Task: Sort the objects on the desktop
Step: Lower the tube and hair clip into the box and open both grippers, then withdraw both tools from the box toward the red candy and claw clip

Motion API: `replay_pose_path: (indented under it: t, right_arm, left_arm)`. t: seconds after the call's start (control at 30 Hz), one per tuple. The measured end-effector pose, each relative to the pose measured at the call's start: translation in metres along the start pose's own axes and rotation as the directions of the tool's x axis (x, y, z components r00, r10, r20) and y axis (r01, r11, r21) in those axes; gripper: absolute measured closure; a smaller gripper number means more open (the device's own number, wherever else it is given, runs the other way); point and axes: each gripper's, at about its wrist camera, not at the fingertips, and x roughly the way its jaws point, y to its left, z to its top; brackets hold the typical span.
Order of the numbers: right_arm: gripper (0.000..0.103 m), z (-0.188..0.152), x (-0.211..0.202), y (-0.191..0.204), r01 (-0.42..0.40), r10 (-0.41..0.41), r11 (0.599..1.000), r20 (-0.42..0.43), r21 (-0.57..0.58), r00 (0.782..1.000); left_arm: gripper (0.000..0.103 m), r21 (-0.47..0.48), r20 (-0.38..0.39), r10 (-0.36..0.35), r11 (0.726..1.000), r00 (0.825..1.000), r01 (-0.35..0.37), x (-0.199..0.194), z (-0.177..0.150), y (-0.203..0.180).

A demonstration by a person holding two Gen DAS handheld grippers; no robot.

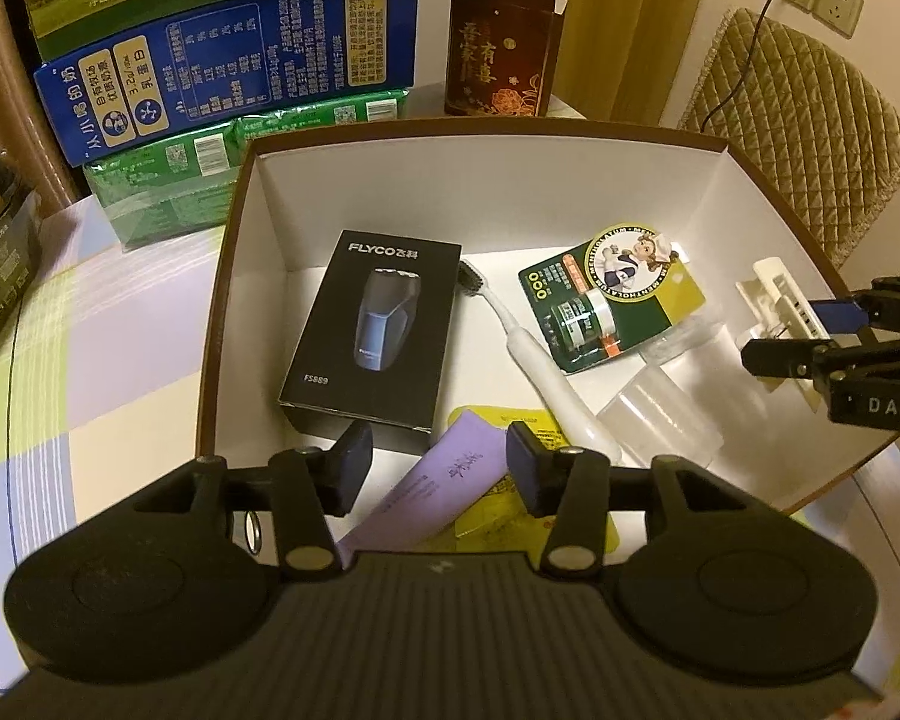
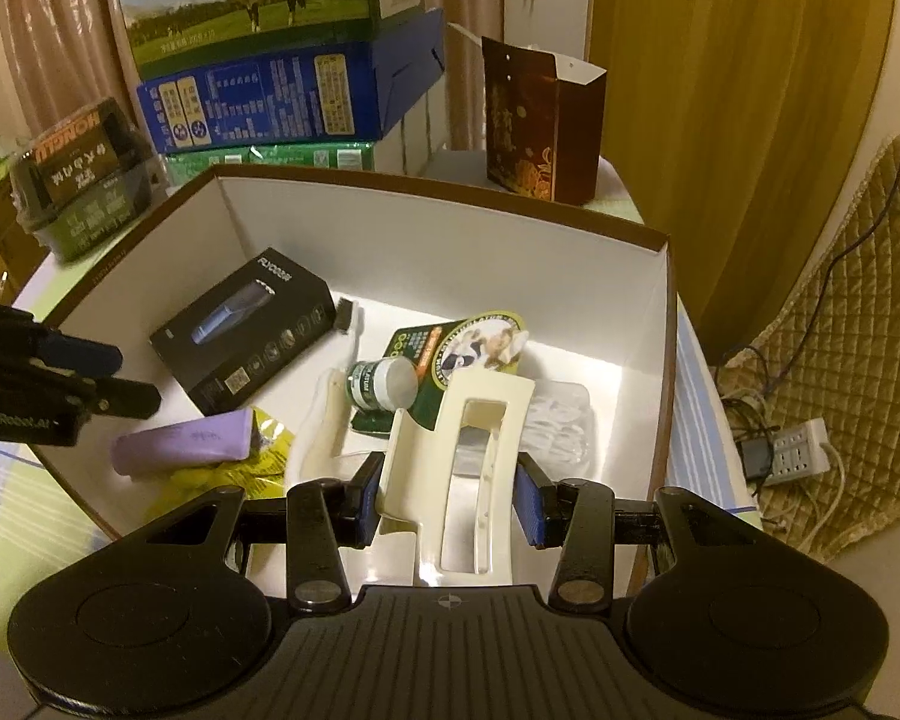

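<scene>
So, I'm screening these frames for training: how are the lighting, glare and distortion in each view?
Left wrist: dim and warm, with dark fisheye corners and bowed edges on the box; the shaver box print is sharp. Right wrist: same warm cast, a bright glare patch on the box floor, and the milk cartons curve.

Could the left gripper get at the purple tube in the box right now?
Probably yes. The left gripper is open and empty, right above the purple tube, which lies uncovered atop a yellow packet inside the box.

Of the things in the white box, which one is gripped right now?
The cream hair clip, pinched between the pads of the right hand-held gripper. The black shaver box, toothbrush and purple tube lie loose; the left hand-held gripper is open.
</scene>
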Motion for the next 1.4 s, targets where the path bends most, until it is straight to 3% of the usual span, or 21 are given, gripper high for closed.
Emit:
replay_pose_path:
  t: [0.63, 0.77, 0.97, 1.17, 1.4]
  right_arm:
    - [0.06, -0.008, 0.008, -0.003, 0.051, -0.051, 0.997, 0.009, -0.05, 0.999]
    - [0.036, -0.009, 0.0, 0.0, 0.044, -0.042, 0.998, 0.038, -0.05, 0.998]
    - [0.015, -0.011, -0.015, 0.005, 0.012, -0.011, 0.999, 0.042, -0.03, 0.999]
    - [0.005, -0.012, -0.027, 0.011, 0.001, 0.0, 1.0, 0.048, -0.01, 0.999]
    - [0.002, -0.016, -0.049, 0.018, -0.014, 0.013, 1.0, 0.077, 0.016, 0.997]
  left_arm:
    - [0.048, 0.0, 0.011, 0.001, 1.0, 1.0, -0.001, 0.0, 0.001, 0.001]
    - [0.039, 0.006, 0.018, 0.001, 1.0, 1.0, -0.001, -0.005, -0.001, -0.003]
    - [0.025, 0.029, 0.026, 0.001, 1.0, 1.0, -0.002, -0.014, -0.002, -0.008]
    - [0.019, 0.048, 0.036, 0.008, 0.999, 0.999, -0.01, -0.023, -0.003, -0.014]
    - [0.019, 0.059, 0.035, 0.021, 0.998, 0.999, -0.023, -0.04, -0.009, -0.021]
